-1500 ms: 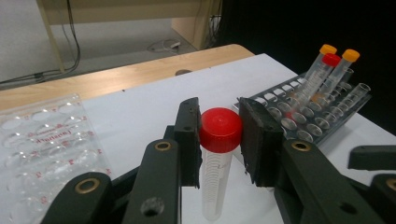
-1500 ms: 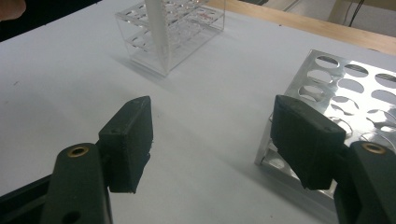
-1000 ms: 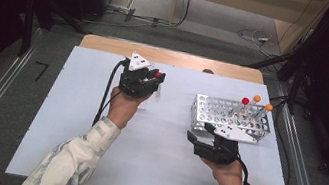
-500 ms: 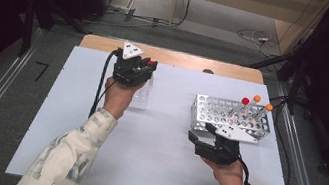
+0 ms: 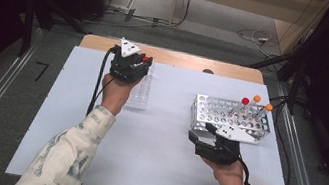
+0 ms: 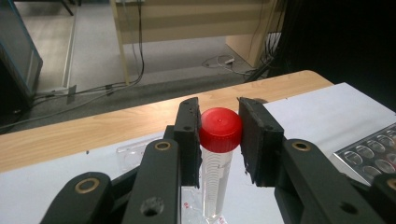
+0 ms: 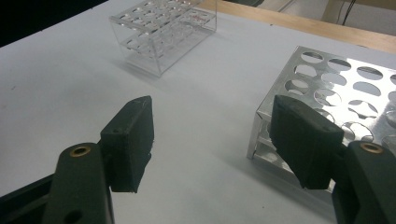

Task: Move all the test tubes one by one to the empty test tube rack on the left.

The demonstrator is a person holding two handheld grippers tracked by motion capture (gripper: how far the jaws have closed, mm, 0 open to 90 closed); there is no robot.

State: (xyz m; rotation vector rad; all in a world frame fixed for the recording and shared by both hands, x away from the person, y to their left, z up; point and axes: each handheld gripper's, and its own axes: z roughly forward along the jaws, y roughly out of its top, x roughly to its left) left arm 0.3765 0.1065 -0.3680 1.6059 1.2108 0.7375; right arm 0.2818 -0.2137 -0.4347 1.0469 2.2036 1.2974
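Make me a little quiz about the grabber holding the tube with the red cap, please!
1. True or false: the left gripper has its jaws on either side of the red-capped tube.
2. Which rack is the right gripper next to? A) the clear plastic rack B) the metal rack C) a wooden rack
3. Fill in: the right gripper's jaws are ____ and hold nothing.

Key: 1 true. 2 B. 3 open.
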